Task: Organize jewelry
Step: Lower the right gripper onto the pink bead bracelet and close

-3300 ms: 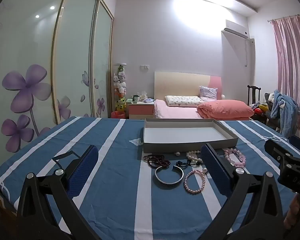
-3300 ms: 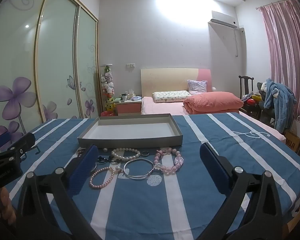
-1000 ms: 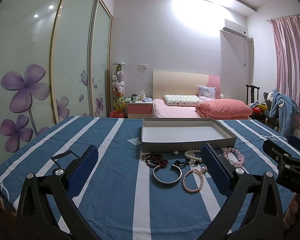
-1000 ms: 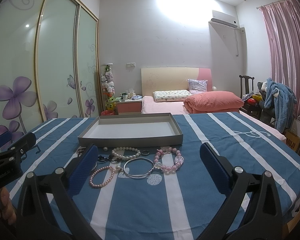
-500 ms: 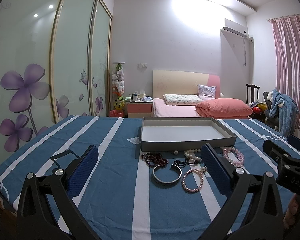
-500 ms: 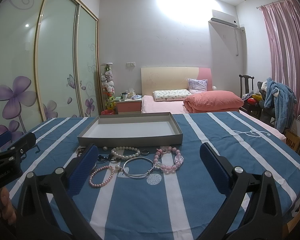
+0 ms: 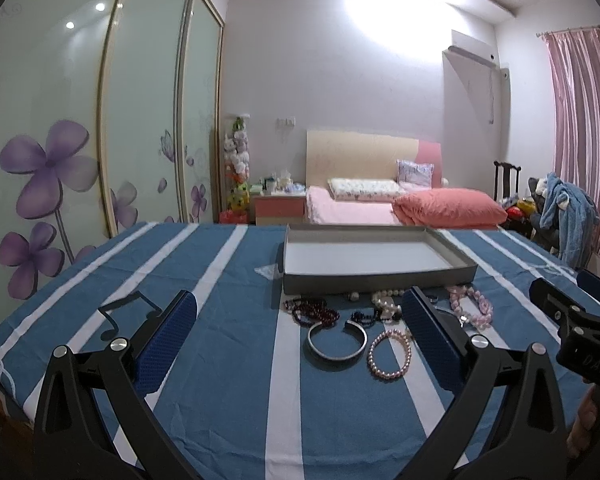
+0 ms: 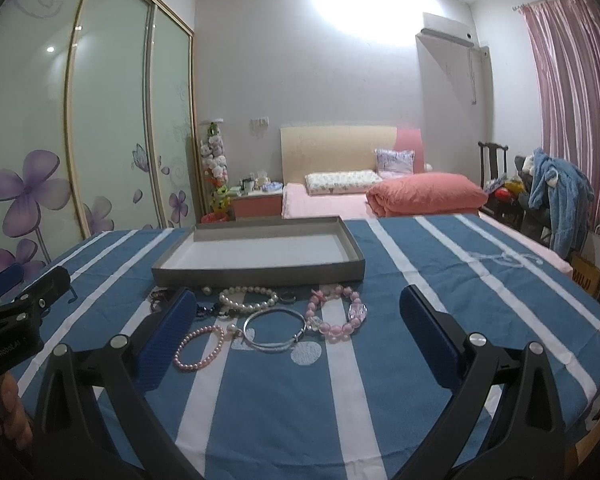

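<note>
Nothing moved; jewelry (image 8: 268, 316) beside tray (image 8: 260, 270).

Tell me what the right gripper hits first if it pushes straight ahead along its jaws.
Likely the silver bangle, lying on the striped cloth between the open jaws of the right gripper. Beyond it come the white pearl bracelet and the grey tray. Depth is uncertain; a higher path might clear the jewelry.

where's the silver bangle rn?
On the striped cloth, just in front of the grey tray. In the right wrist view the silver bangle lies between the small pink pearl bracelet and the chunky pink bead bracelet.
</note>
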`<action>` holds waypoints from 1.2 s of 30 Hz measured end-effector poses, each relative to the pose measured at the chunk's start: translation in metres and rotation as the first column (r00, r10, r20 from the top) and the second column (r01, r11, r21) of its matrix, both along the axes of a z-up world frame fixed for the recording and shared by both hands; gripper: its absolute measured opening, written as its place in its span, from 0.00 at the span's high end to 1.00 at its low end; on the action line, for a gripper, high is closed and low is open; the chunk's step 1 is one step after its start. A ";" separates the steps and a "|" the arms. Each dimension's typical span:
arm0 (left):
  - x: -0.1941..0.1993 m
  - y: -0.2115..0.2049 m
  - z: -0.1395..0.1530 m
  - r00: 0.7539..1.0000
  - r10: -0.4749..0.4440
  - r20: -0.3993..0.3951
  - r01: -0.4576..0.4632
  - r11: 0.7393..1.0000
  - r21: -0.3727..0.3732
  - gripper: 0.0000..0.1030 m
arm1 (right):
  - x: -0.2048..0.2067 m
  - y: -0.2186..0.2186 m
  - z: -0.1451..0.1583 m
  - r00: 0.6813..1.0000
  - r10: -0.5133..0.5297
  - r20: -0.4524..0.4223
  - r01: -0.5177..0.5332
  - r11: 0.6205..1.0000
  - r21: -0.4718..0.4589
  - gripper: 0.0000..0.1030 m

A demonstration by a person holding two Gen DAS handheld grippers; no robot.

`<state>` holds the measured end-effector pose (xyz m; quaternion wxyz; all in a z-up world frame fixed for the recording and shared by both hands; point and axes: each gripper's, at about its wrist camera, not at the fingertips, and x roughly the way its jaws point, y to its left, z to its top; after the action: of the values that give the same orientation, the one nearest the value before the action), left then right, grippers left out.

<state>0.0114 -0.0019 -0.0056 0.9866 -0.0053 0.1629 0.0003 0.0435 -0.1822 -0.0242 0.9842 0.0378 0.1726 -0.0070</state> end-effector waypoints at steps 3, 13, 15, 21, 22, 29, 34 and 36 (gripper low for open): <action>0.013 0.005 -0.011 0.997 -0.006 -0.080 0.005 1.000 -0.011 0.02 | 0.015 -0.008 -0.010 0.998 -0.014 -0.058 0.014 1.000 0.008 0.04; 0.066 0.021 -0.040 0.918 -0.102 -0.384 0.074 0.993 -0.088 0.02 | 0.091 -0.044 -0.051 0.931 -0.024 -0.364 0.042 0.998 0.042 0.26; 0.072 0.019 -0.041 0.910 -0.105 -0.401 0.086 0.994 -0.066 0.02 | 0.107 -0.048 -0.056 0.916 -0.037 -0.400 0.052 0.998 0.026 0.35; 0.084 0.005 -0.046 0.893 -0.107 -0.437 0.126 0.992 0.014 0.02 | 0.149 -0.050 -0.066 0.872 -0.060 -0.485 0.068 0.998 0.000 0.58; 0.088 0.005 -0.048 0.889 -0.108 -0.444 0.131 0.991 0.021 0.02 | 0.153 -0.050 -0.069 0.865 -0.061 -0.498 0.069 0.998 -0.002 0.61; 0.107 -0.005 -0.062 0.857 -0.103 -0.505 0.148 0.988 0.050 0.02 | 0.164 -0.044 -0.080 0.847 -0.082 -0.525 0.072 0.997 -0.039 0.76; 0.118 -0.007 -0.067 0.847 -0.085 -0.525 0.135 0.989 0.057 0.03 | 0.162 -0.047 -0.079 0.852 -0.077 -0.518 0.072 0.997 -0.031 0.77; 0.122 -0.005 -0.069 0.840 -0.082 -0.537 0.129 0.990 0.051 0.07 | 0.161 -0.048 -0.078 0.852 -0.074 -0.519 0.072 0.997 -0.024 0.77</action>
<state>0.1336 -0.0074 -0.0751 0.9004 0.0459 0.4303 -0.0458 0.2050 -0.2303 -0.1022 0.9003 0.0393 0.4299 -0.0548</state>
